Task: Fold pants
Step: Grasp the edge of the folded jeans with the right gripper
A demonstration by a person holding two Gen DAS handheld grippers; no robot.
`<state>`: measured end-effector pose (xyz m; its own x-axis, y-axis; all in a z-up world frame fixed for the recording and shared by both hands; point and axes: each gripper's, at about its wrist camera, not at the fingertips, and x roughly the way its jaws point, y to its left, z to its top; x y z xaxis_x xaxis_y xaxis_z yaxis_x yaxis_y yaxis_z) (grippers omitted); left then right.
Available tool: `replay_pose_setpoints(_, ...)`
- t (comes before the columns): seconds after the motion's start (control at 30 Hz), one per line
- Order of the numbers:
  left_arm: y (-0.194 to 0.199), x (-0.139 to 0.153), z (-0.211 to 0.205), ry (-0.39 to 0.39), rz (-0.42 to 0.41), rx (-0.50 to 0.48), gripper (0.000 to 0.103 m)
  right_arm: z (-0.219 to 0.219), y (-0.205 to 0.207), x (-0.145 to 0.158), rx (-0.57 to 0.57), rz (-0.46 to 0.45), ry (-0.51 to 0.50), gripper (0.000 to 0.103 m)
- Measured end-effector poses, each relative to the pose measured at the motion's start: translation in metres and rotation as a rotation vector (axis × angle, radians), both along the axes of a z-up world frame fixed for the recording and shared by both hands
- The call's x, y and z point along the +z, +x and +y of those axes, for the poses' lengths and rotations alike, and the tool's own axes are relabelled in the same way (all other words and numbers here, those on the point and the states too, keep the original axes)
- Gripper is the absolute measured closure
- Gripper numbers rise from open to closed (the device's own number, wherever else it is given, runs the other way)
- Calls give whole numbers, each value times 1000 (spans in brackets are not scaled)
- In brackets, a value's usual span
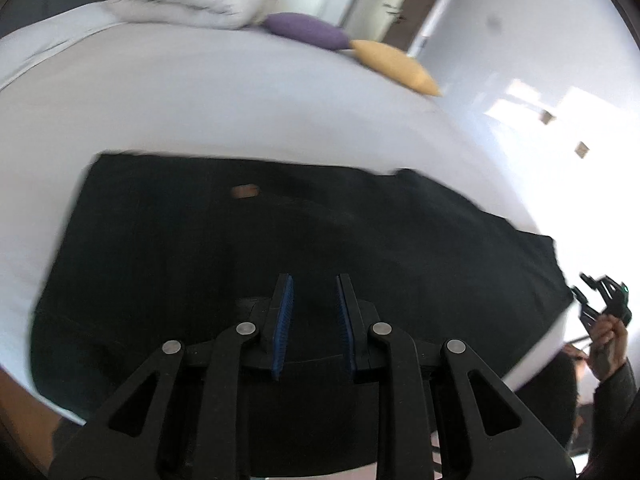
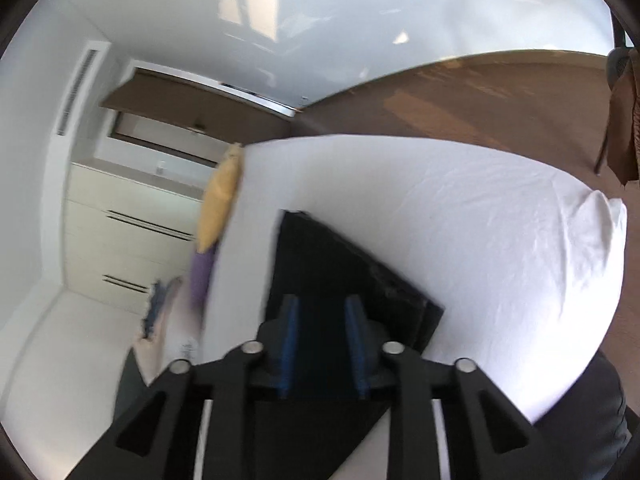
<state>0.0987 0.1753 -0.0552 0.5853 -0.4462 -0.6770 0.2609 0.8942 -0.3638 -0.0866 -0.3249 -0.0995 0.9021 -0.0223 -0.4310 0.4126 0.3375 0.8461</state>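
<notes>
Seemingly midway, the black denim pants (image 1: 280, 248) lie folded lengthwise on the white-sheeted bed (image 1: 200, 112), crosswise folds remaining, while both hand-held grippers, left (image 1: 314, 320) and right (image 2: 322, 344), hover narrowly parted, holding nothing.

Both my views are bright with daylight. Beyond the white bed (image 1: 200, 92) to the right, the wall (image 1: 560, 128) blows out in glare with sunlit patches. Motion blur smears everything; fisheye bends the bed's edges; the black pants (image 1: 240, 232) lose detail.
</notes>
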Motion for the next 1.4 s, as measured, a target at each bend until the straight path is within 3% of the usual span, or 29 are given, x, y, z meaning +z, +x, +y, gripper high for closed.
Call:
replay_pose_setpoints(0.1, -3, 12, -43, 4, -33, -108, 82, 28, 20, 10, 112, 24, -34, 66)
replay_pose_setpoints(0.17, -2, 14, -77, 19, -35, -157, 82, 31, 9, 12, 42, 52, -65, 66)
replay_pose_setpoints(0.3, -7, 6, -123, 53, -22, -256, 82, 10, -22, -2, -131, 99, 2, 65)
replay_pose_setpoints(0.43, -7, -21, -143, 42, 70, -270, 82, -3, -39, -23, -147, 86, 94, 58)
replay_pose_setpoints(0.87, 10, -49, -142, -2, 109, -253, 83, -26, -15, -39, -85, -7, 142, 62)
replay_pose_setpoints(1.03, 10, -48, -136, -8, 114, -249, 83, -29, 0, -39, -53, 29, 111, 91)
replay_pose_setpoints(1.1, 11, -48, -134, -10, 116, -247, 83, -28, 1, -40, -50, 30, 101, 92)
replay_pose_setpoints(1.3, 12, -47, -131, -21, 123, -241, 83, -16, 9, -22, -52, 82, 0, 92)
replay_pose_setpoints(1.4, 14, -47, -128, -31, 130, -237, 83, 10, 26, 5, 16, 125, -161, 92)
